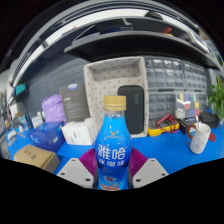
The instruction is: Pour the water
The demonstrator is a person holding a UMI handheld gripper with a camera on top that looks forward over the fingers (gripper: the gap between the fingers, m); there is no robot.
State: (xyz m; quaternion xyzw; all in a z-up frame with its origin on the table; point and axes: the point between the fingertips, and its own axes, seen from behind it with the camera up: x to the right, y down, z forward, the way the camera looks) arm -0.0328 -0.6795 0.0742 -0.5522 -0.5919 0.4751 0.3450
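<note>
A blue-labelled water bottle [112, 148] with a yellow cap stands upright between my fingers, filling the gap. My gripper [112, 172] is shut on the bottle, both purple pads [87, 156] pressing its sides. A white paper cup [201, 137] stands on the blue table [170, 150], beyond the fingers to the right and apart from the bottle.
A cardboard box [36, 157] lies ahead on the left, with a blue basket [47, 135] and a white box [77, 131] behind it. Tools and small items [170, 124] clutter the table near the cup. Drawer cabinets [165, 85] line the back wall.
</note>
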